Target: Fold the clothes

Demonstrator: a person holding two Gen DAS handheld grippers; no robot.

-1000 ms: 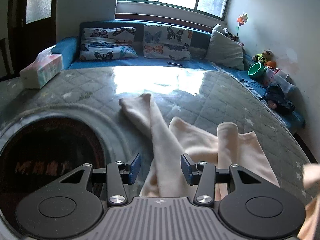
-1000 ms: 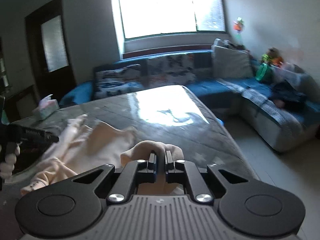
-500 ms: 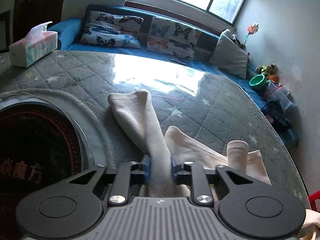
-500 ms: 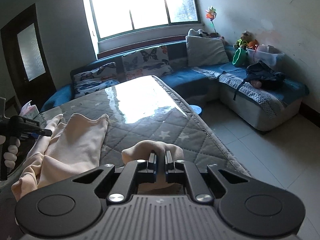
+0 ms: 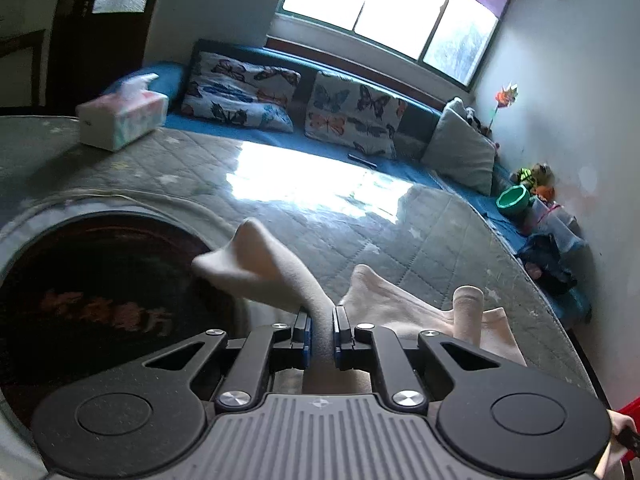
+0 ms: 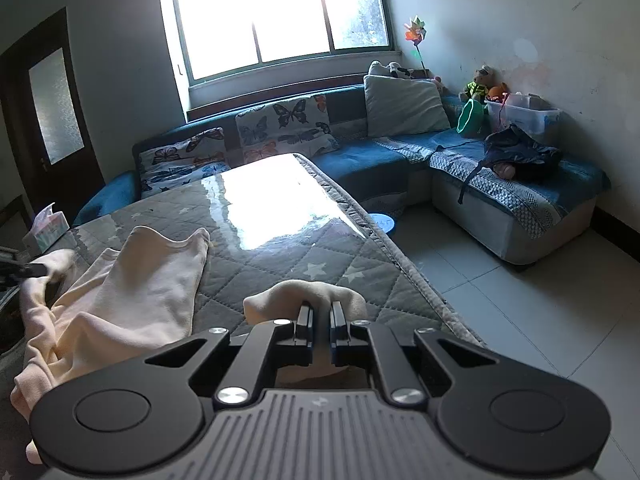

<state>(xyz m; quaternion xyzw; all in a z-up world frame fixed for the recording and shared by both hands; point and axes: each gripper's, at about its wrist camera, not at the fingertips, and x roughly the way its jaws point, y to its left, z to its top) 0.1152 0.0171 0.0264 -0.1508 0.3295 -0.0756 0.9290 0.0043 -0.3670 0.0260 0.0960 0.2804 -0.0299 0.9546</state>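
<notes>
Two tongs, left tongs point(image 5: 321, 332) and right tongs point(image 6: 320, 327), each clench the cream garment point(image 6: 152, 280) above the table point(image 6: 320, 256)

1. A tissue box point(image 5: 122, 121) is sitting on the quilted table point(image 5: 400, 232), near the blue sofa point(image 6: 360, 160).
2. Butterfly cushions point(image 5: 352, 114) are leaning against the sofa's back.
3. A green bowl point(image 6: 471, 118) is resting on the sofa.

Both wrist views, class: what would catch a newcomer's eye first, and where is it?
The cream garment sprawled on the grey quilted table, a part pinched in each of the two grippers: left gripper, right gripper, both with jaws shut. Behind, bright window glare above the blue sofa with butterfly cushions.
</notes>
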